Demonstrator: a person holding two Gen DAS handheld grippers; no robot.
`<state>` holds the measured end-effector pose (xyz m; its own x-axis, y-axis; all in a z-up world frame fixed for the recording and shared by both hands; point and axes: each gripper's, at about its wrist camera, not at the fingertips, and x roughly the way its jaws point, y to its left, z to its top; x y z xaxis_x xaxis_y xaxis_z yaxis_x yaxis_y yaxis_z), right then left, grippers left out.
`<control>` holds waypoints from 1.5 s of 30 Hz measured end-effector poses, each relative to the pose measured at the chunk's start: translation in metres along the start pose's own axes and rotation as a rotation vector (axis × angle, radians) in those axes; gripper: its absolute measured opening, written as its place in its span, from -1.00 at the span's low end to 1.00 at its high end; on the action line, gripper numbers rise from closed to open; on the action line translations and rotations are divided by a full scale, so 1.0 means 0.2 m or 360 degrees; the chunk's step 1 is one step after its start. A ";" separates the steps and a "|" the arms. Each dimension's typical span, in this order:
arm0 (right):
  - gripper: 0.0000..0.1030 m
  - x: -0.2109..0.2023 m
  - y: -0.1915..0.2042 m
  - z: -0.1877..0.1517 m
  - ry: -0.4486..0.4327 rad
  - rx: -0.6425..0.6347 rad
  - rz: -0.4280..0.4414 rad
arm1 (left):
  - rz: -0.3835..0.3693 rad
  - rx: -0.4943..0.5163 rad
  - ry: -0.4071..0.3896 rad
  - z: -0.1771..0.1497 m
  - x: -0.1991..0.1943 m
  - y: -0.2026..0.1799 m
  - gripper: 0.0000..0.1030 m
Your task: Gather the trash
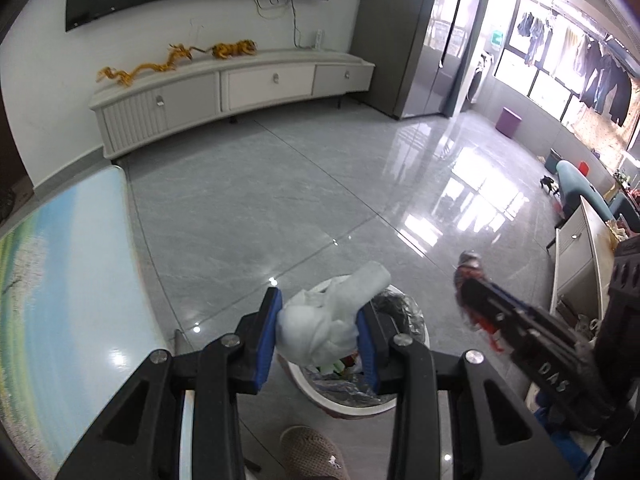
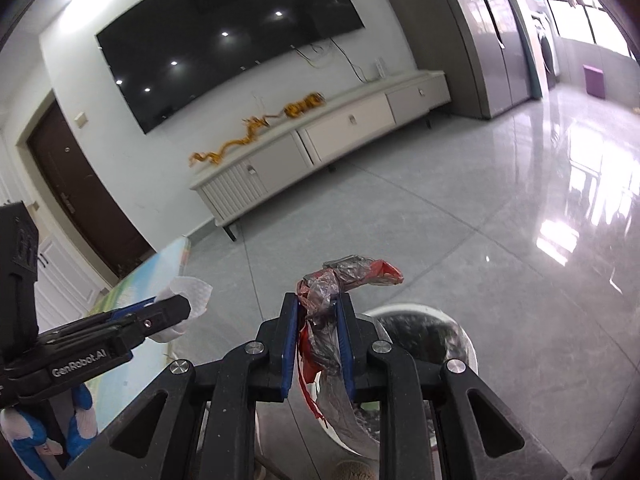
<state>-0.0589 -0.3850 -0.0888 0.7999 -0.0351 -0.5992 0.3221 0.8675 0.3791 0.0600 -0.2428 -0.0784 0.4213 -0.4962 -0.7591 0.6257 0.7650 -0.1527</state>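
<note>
**Both tongs loaded, over the bin: drop step next**

L gripper (image 1: 318, 336) is clamped on a wad of white tissue (image 1: 328, 320); blue pads press it from both sides, centre-bottom of the left wrist view. The tissue hangs right above the bin (image 1: 416, 340), a white round one w/ a dark liner and some scraps already inside, lower centre of frame. A slipper (image 1: 308, 454) shows at the bottom edge, just below the bin.

R gripper (image 2: 318, 336) is clamped on a crumpled wrapper (image 2: 340, 280), silvery film w/ red bits, one end sticking up past the tips and a tail hanging down between the pads. In the right wrist view the bin (image 2: 460, 332) sits lower right of centre, partly behind the fingers, so the wrapper looks to be over or just short of the near rim; can't tell exactly. The L gripper (image 2: 176, 312) shows at left w/ tissue (image 2: 188, 296) in its tips, over the edge of a table (image 2: 132, 288) w/ a landscape print top.

Step in hand, as I read it: both pieces carried to the bin, release not yet done. Next move needs each load inside the rim before the jaws part. The tissue seems well placed. The wrapper is light and floppy, may cling to a pad or catch the rim, so bring it lower and more central first. Floor (image 1: 280, 200) near the bin looks clean, nothing else to pick in view.
</note>
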 end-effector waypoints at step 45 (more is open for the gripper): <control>0.25 -0.07 0.24 -0.01 -0.0020 -0.0117 -0.0184 | 0.0159 -0.0234 -0.0237 -0.12 -0.35 0.25 0.29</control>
<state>-0.0555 -0.3417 -0.0622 0.7658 -0.1429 -0.6270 0.3749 0.8914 0.2547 0.0452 -0.1599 -0.0478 0.5755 -0.4616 -0.6750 0.4779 0.8597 -0.1804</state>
